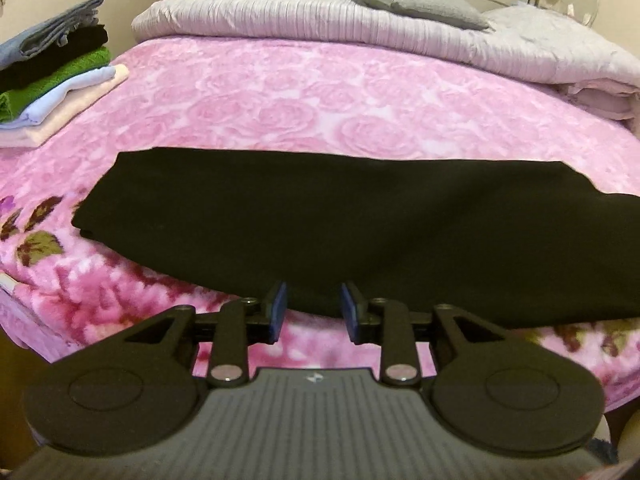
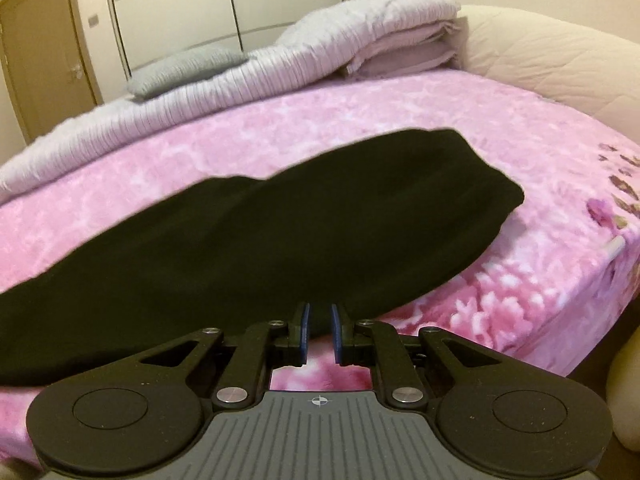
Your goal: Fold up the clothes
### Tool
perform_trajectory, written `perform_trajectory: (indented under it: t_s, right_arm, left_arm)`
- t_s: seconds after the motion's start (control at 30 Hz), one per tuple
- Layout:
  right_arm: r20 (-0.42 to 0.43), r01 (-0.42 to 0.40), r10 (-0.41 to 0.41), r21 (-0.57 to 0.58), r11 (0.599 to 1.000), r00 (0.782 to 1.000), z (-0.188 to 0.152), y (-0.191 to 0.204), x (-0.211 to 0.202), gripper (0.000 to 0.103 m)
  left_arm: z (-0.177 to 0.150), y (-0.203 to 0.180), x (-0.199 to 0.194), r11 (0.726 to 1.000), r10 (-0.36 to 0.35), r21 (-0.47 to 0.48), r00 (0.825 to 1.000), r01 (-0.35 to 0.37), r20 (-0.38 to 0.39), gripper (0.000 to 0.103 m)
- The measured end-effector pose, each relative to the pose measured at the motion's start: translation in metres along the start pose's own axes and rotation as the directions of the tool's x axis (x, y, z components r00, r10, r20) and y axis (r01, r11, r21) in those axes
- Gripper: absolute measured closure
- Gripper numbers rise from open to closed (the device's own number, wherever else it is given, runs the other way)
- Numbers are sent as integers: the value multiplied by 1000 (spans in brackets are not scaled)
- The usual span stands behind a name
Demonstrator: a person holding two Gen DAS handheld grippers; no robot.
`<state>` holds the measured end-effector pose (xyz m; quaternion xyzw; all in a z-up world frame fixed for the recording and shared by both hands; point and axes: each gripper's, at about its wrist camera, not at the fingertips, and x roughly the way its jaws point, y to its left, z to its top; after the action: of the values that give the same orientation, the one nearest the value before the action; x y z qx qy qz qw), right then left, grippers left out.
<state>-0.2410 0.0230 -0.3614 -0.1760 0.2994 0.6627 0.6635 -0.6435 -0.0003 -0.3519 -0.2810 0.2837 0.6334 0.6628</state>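
A black garment (image 1: pixel 320 220) lies folded into a long band across the pink floral blanket (image 1: pixel 300 92), near the bed's front edge. My left gripper (image 1: pixel 312 310) sits at the garment's near edge with its blue pads (image 1: pixel 277 312) apart. The cloth edge lies between them and neither pad presses on it. In the right wrist view the same black garment (image 2: pixel 280 232) stretches from lower left to upper right. My right gripper (image 2: pixel 319 332) is at its near edge, the jaws only a narrow gap apart with black cloth filling that gap.
A stack of folded clothes (image 1: pixel 52 68) in blue, black, green and pale colours sits at the bed's left. A folded lilac quilt (image 1: pixel 360 28) with a grey pillow (image 1: pixel 420 2) lies at the back. A cream cushion (image 2: pixel 552 52) lies at the far right.
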Motion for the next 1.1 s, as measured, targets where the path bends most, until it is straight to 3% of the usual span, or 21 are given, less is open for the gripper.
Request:
perform_trajectory:
  t_s: [0.07,0.13,0.33,0.67,1.1]
  right_arm:
    - [27,-3,3,-6,1000,1000,5,7,-13,68]
    - [60,-18,19,-19,1000,998,10,15,-24,53]
    - [109,-76,81,-46,996,991,17,31,-45,52]
    - [100,-95,102,-80,992,990,9,50,-68,52]
    - [20,-86,89,-112,990,996,-12,59,-74,52]
  left_arm:
    - [-2,1,-11,1000,-2,4,1000,2,17,77]
    - [-4,3,-23,1000,-3,6,999,2,39,76]
    - [-11,10,-55,1000,-5,2,996,5,85,74]
    - [-22,2,-82,999,-17,38,993,13,117,72]
    - [-41,-28,-70,989,-73,134,996,66,50,71]
